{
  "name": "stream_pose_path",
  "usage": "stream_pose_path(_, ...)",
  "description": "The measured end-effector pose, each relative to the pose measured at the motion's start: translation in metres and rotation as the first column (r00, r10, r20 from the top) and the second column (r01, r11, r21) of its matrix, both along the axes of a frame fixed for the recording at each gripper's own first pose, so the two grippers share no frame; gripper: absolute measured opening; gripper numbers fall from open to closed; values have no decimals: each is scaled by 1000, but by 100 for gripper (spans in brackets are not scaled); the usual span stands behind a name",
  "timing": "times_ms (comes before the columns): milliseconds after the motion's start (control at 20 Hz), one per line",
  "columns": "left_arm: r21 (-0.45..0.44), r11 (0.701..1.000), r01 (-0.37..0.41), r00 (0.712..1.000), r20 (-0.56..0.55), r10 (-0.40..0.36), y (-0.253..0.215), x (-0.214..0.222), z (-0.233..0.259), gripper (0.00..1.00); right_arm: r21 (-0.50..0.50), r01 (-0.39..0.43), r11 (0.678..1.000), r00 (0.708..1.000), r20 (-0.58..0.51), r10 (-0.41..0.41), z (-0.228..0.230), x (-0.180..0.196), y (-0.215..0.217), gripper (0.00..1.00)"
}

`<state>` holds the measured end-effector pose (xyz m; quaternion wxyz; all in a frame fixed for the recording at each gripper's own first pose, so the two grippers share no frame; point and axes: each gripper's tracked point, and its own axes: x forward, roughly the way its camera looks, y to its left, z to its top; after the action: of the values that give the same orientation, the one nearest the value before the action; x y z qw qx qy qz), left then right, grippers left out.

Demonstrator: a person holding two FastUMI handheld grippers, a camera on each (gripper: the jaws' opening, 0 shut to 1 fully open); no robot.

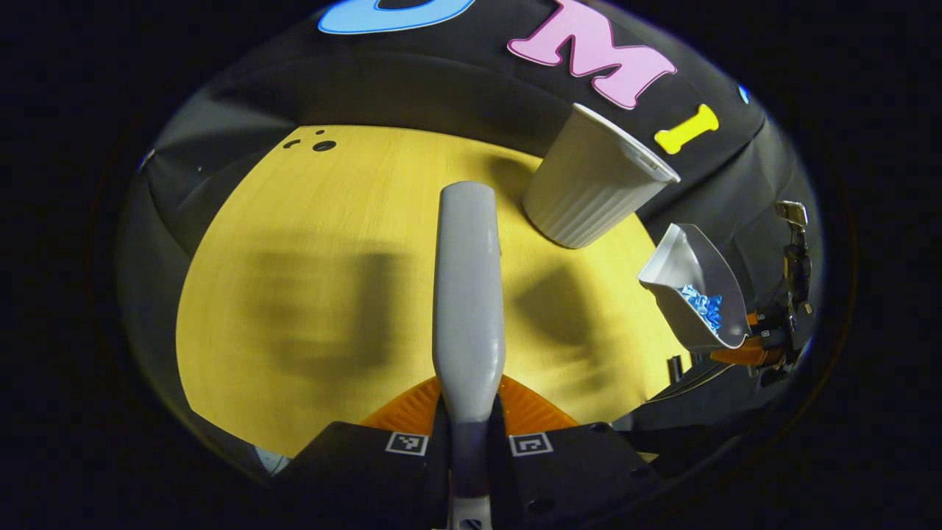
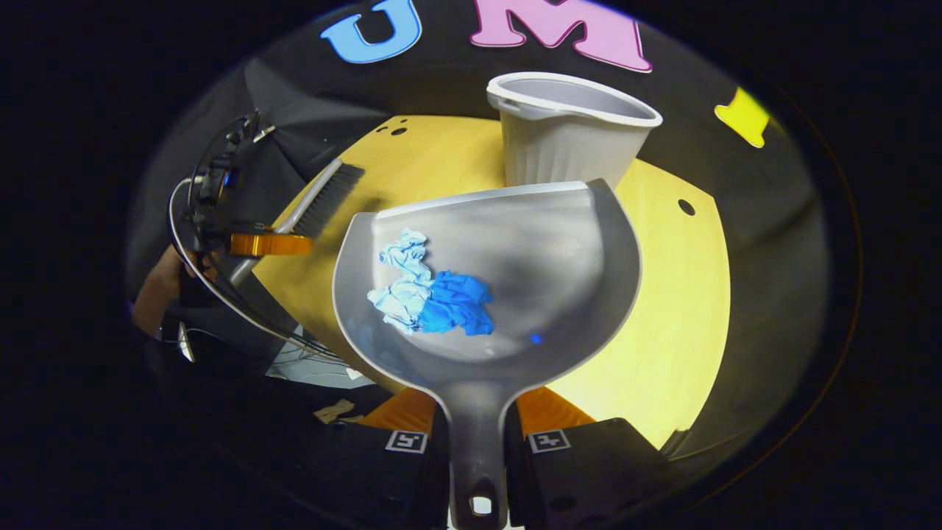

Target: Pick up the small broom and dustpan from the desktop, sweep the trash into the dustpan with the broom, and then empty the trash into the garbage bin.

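In the left gripper view, the left gripper has its fingers closed tight on the broom, whose grey handle runs straight ahead over the yellow table. The bin, a ribbed white cup shape, stands on the table ahead and to the right of the broom. Right of the bin, off the table edge, the dustpan hangs tilted with blue trash inside.

In the right gripper view, the right gripper pinches the dustpan by its handle, both fingers pressed against it. The dustpan is held above the table, its front lip just before the bin. Crumpled pale and deep blue trash lies in the dustpan's left half. Left of the dustpan, the broom is held by the left gripper.
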<state>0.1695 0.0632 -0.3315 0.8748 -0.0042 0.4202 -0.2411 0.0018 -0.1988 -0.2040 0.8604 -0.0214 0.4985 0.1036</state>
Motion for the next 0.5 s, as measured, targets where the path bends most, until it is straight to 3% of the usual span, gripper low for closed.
stream_pose_path(100,35,999,18,999,37,-20,12,4,-16,26,-1,11,1000,1000,8,-11,15,0,-10,35)
stream_pose_path(300,48,998,43,996,74,-47,-13,-8,-56,26,-24,27,999,999,43,-26,48,19,-20,35)
stream_pose_path(350,48,998,49,995,82,-53,-10,-7,-55,29,-27,37,999,998,61,-35,58,25,-26,35)
stream_pose_path(500,67,996,60,993,94,-67,-9,-7,-37,26,-19,57,998,994,97,-55,83,52,-44,35)
